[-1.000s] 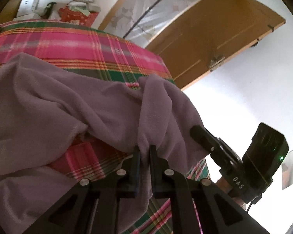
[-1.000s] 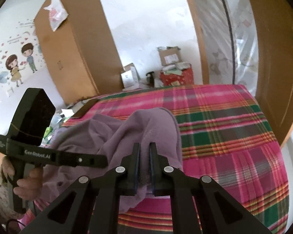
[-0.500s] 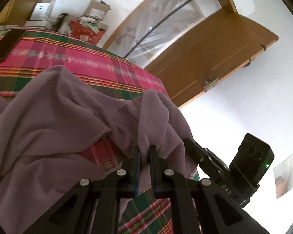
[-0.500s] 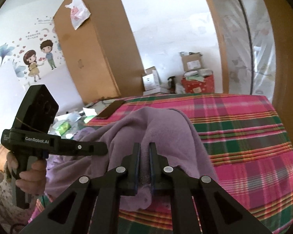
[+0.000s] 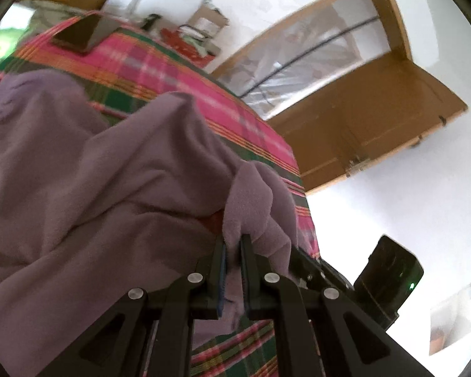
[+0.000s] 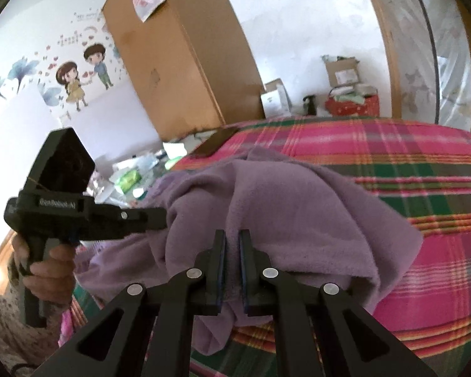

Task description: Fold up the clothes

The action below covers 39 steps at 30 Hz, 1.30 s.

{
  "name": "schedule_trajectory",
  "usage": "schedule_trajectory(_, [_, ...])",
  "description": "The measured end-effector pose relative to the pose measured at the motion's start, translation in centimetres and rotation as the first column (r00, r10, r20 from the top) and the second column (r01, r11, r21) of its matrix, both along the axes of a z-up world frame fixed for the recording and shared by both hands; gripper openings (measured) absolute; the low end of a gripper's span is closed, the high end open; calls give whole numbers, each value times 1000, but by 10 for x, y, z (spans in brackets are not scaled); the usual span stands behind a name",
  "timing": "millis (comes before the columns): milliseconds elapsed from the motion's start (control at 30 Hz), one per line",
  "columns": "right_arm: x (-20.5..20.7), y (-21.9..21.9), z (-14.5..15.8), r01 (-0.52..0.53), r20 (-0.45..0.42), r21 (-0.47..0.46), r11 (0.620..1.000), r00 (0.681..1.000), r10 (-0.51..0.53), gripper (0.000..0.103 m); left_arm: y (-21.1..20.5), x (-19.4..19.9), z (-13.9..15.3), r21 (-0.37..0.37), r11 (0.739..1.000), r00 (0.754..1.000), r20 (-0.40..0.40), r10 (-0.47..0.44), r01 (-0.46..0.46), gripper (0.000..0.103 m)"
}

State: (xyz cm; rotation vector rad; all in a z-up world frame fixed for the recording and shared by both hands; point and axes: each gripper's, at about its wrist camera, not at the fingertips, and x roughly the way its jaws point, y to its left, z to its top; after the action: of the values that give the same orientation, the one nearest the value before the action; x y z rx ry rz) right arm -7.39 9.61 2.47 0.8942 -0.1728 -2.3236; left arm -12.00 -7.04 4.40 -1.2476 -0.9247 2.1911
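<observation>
A purple fleece garment (image 5: 116,182) lies bunched on a bed with a pink and green plaid cover (image 5: 172,72). My left gripper (image 5: 232,245) is shut on an edge of the garment and holds it lifted. My right gripper (image 6: 232,242) is shut on another edge of the same garment (image 6: 292,213). In the right wrist view the left gripper's body (image 6: 78,210) shows at the left, its tip hidden in the cloth. In the left wrist view the right gripper's body (image 5: 389,273) shows at lower right.
A dark phone (image 5: 84,33) lies on the far corner of the bed. A wooden wardrobe (image 6: 179,62) stands behind the bed, with boxes and a red bag (image 6: 351,105) on the floor. An open wooden door (image 5: 376,125) is at the right.
Both grippers have moved forward over the bed with the garment's edges still held. The fold of cloth has been carried toward the far side, covering more of the plaid cover.
</observation>
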Motion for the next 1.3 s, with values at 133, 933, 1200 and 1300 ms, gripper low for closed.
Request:
schedule_trajectory(133, [-4,-7,-13,-18,43,19,1000,999,17,8,-7,-2,-11,-3,1000,999,31,22,-22,9])
schedule_trajectory(933, [-24,111,-16,284,79,29,959,955,-285,48,-52,7,-24,-2,987,985,63,160,-160,9])
schedule_trajectory(1200, [-35,101,-24,273,77,14,962,959,-273,17,-53,7,-27,-6,985,982,80,173,-173,9])
schedule_trajectory(1300, [-32,96,-17,273,32,42,961,961,-274,8,-50,6,-25,-8,986,984,71,165,-164,9])
